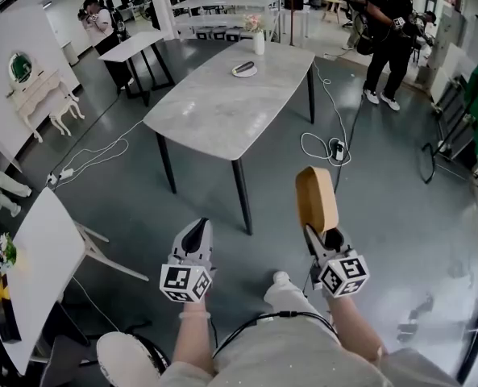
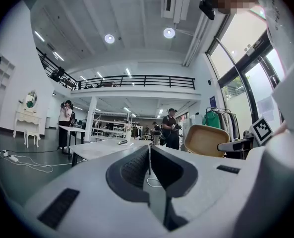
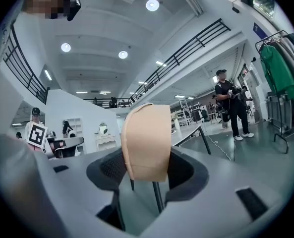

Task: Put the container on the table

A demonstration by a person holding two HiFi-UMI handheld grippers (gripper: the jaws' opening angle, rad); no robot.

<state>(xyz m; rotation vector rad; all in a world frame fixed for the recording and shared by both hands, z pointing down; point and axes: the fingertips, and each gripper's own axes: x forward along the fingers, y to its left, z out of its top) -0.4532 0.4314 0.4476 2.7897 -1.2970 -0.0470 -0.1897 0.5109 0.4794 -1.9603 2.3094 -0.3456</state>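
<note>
Marble-top table (image 1: 214,111): ahead of both grippers, well apart. Tan container (image 1: 316,198): stands on edge, clamped btwn jaws of R gripper (image 1: 317,234) (in the air, not on table). L gripper (image 1: 196,230): beside R, jaws closed together, nothing btwn.

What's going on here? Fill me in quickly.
A person stands on the floor with a gripper in each hand, facing a grey table. The right gripper is clamped on a tan container, held on edge in the air. The left gripper is closed on nothing. The container is not yet on the table, which carries only a small dish and a vase at its far end.
</note>
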